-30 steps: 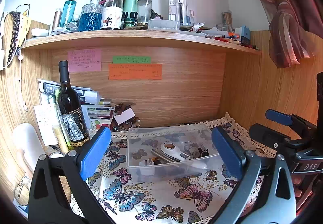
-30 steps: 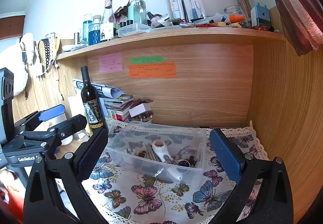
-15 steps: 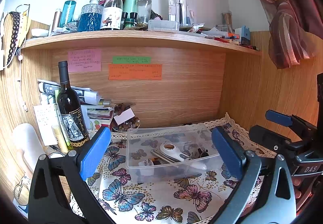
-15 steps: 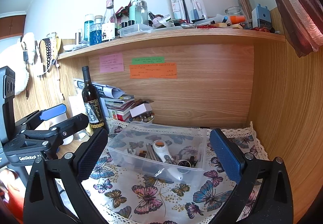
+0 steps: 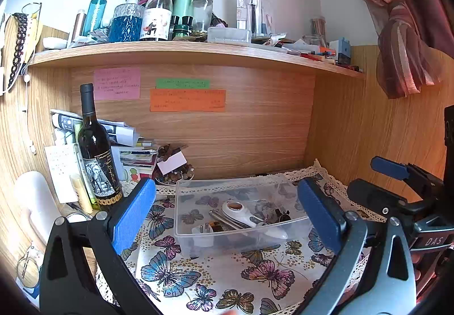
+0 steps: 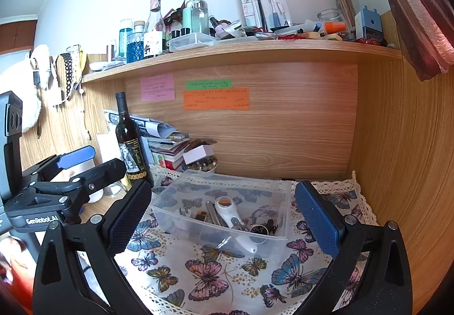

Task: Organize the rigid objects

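Observation:
A clear plastic bin stands on a butterfly-print cloth. In it lie a white handheld device, a metal rod, a white plug and small dark items. My left gripper is open and empty, held back from the bin's near side. My right gripper is open and empty, also in front of the bin. Each gripper shows in the other's view, the right, the left.
A dark wine bottle stands left of the bin before stacked books and papers. A small bowl of trinkets sits behind the bin. A crowded shelf hangs overhead. Wooden walls close the back and right.

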A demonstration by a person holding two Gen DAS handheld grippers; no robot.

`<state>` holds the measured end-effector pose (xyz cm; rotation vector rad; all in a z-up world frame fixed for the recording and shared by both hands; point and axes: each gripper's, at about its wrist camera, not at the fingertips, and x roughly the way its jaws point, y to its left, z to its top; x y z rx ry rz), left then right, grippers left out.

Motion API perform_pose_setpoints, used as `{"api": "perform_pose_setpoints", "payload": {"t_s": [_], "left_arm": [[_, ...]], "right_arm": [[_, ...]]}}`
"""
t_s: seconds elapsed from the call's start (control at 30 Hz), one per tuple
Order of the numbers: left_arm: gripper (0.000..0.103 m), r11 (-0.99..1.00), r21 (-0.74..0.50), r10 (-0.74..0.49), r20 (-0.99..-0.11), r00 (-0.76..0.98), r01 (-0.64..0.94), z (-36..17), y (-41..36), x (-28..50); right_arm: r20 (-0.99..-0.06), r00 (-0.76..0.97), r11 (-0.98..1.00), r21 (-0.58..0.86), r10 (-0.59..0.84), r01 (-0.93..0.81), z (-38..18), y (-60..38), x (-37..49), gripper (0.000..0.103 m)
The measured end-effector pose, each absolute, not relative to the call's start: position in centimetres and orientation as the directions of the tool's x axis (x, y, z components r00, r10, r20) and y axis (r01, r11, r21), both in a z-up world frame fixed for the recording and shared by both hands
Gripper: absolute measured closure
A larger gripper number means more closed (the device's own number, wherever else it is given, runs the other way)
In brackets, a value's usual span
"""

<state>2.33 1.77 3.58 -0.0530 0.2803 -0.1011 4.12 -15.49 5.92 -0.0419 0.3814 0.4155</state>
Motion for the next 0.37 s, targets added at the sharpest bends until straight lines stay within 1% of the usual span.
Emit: {"api": "perform_pose_setpoints", "payload": {"t_s": [0.37], "left_arm": [[0.002, 0.994, -0.052, -0.111, -0.267, 0.957, 0.101, 3.56, 1.44, 2.13]], "right_arm": [[-0.379, 0.84, 0.914, 0.036, 0.387, -0.404, 5.72, -15.38, 4.54, 0.002]]}}
